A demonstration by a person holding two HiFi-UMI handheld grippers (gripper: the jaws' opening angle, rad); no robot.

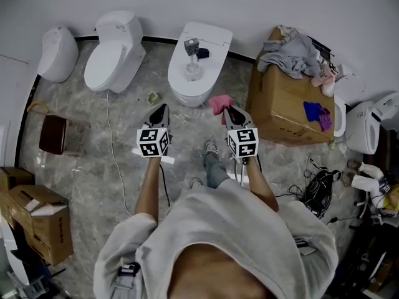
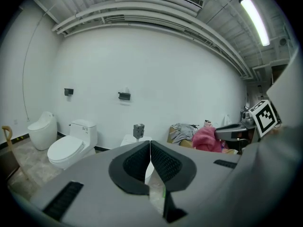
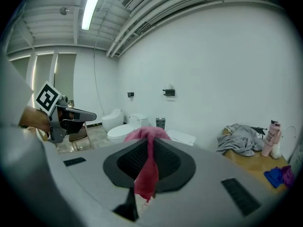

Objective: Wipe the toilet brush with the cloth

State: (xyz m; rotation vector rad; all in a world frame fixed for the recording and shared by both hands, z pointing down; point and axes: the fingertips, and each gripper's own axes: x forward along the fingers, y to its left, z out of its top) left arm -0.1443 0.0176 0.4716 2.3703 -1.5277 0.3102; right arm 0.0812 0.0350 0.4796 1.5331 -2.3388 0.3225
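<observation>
One pink cloth [image 3: 146, 178] hangs pinched in right tongs [image 3: 150, 140].

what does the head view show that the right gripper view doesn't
Only the head view shows the person's grey top and legs, the cardboard boxes at lower left, and the cables on the floor. Only the right gripper view shows the ceiling light and, close up, the right gripper with its tongs shut on the pink cloth. Both show that cloth, the left gripper, the toilets, and the grey clothing on the big box.
</observation>
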